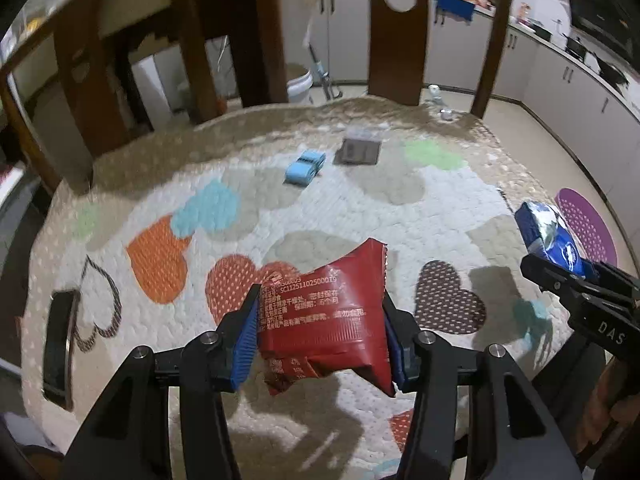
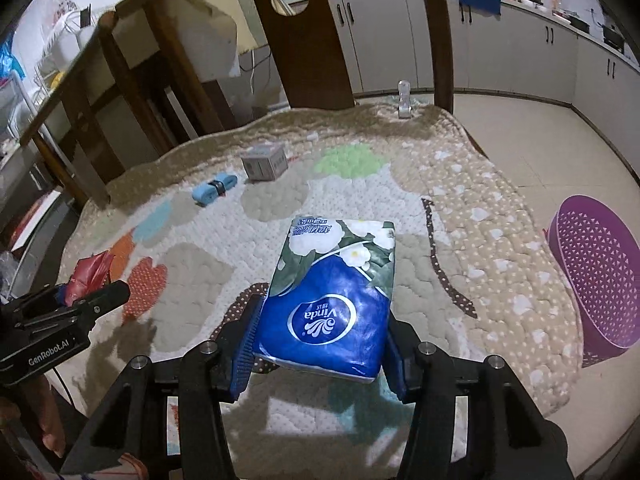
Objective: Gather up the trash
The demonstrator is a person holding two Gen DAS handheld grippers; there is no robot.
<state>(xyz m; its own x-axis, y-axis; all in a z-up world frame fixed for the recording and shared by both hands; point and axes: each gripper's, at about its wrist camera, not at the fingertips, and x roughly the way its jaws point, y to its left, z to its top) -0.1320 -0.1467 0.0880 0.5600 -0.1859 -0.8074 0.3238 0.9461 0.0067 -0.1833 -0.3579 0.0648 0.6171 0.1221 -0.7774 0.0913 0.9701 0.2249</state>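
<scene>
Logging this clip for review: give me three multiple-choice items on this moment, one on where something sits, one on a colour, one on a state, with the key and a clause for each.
1. Where is the purple basket?
A. on the quilted mat
B. on the bare floor past the mat's right edge
C. on a chair seat

2. What colour is the snack wrapper in the left gripper?
A. red
B. green
C. yellow

3. What state is the right gripper in?
A. open above the mat
B. shut on nothing
C. shut on the Vinda tissue pack

Key: 1 B, the basket stands on tile beside the quilted mat. 2 A, the wrapper between the blue pads is red with white print. 3 C, both pads press the pack's sides and its shadow on the mat suggests it is lifted.
</scene>
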